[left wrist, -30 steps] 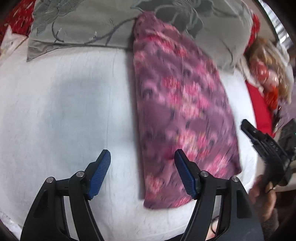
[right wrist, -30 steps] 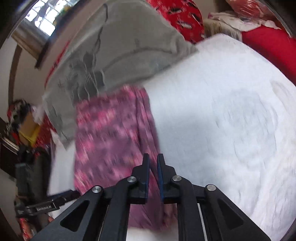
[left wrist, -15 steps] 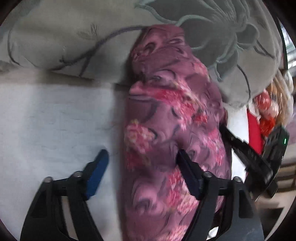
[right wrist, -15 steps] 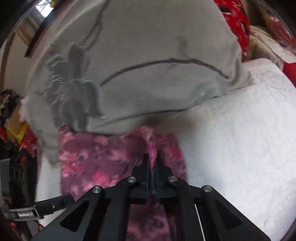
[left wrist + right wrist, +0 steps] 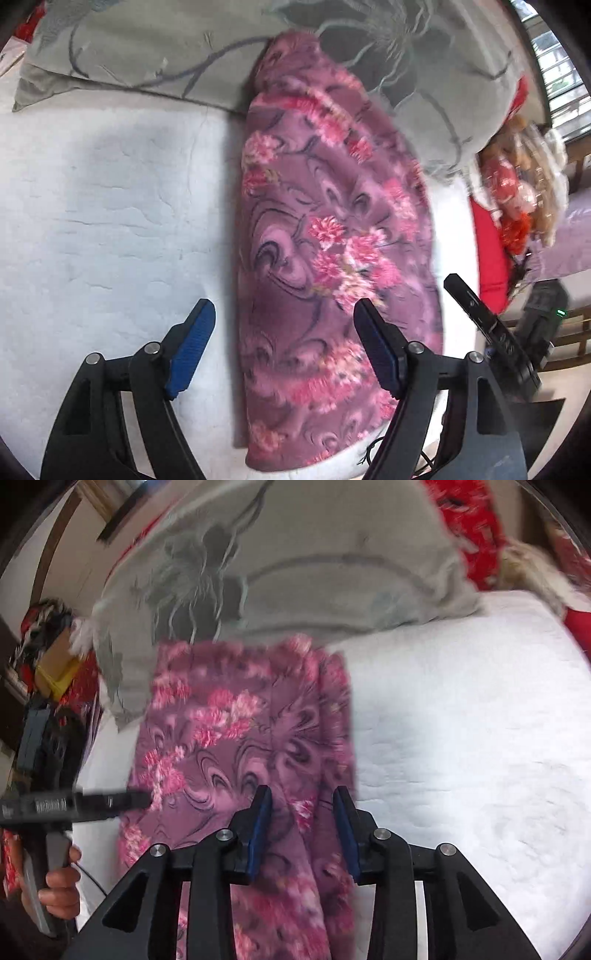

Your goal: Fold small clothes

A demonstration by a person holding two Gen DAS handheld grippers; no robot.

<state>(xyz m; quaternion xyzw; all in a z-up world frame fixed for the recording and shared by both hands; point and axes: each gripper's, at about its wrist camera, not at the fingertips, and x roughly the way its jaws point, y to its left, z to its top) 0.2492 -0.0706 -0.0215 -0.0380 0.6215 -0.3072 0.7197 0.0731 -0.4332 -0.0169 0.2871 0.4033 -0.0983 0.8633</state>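
Note:
A purple garment with pink flowers (image 5: 325, 236) lies folded into a long strip on the white bed cover (image 5: 92, 221), its far end against a grey pillow (image 5: 147, 55). My left gripper (image 5: 284, 325) stands open above the strip's near left part, the cloth's left edge between its blue pads (image 5: 192, 343), untouched. In the right wrist view the same garment (image 5: 240, 738) runs under my right gripper (image 5: 301, 808). Its jaws are opening, with a ridge of cloth between the pads but not pressed. The left gripper (image 5: 92, 805) and the hand (image 5: 59, 882) holding it show at the left.
The grey pillow (image 5: 295, 572) with a dark flower pattern fills the far side. Red fabric (image 5: 487, 251) and a heap of soft things (image 5: 517, 184) sit off the bed's right edge. White cover (image 5: 480, 757) stretches right of the garment.
The right gripper was shut on a fold of the garment near the pillow; now its jaws are apart and it has drawn back. The left gripper pulled back too, and more of the strip shows.

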